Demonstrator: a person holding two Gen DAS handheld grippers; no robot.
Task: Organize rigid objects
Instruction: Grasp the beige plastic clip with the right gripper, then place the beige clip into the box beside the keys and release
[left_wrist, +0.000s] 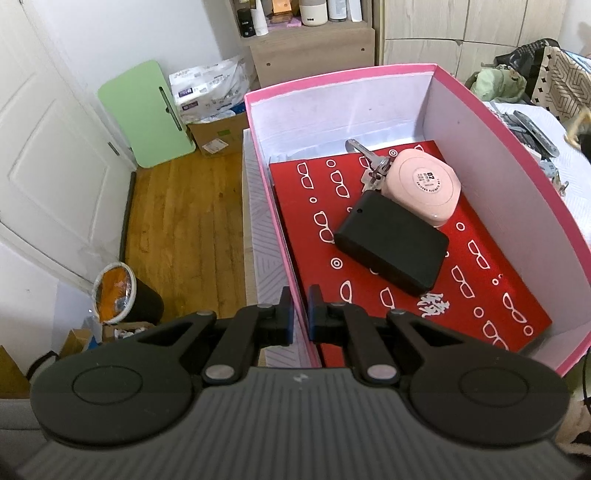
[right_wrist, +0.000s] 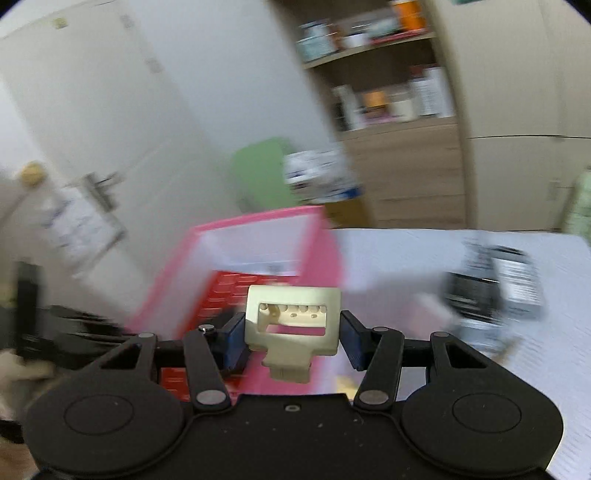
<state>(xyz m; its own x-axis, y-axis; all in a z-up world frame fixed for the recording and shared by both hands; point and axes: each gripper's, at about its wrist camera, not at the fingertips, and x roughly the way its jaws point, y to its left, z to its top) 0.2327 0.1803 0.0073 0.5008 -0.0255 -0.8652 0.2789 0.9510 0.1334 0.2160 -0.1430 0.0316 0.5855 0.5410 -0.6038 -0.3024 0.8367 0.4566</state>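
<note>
From the left wrist, the left tongs (left_wrist: 299, 314) sit clenched on the near wall of the pink box (left_wrist: 498, 107), and ahead to their right a black case (left_wrist: 391, 247), a pink case (left_wrist: 424, 186) and keys (left_wrist: 369, 162) already lie inside on a red sheet (left_wrist: 406, 295). From the right wrist, heavily blurred, the right tongs (right_wrist: 291, 334) grasp a cream plastic part (right_wrist: 293, 321) short of the box (right_wrist: 321, 251); dark items (right_wrist: 491, 288) ahead-right on the white surface seem left, unidentifiable.
</note>
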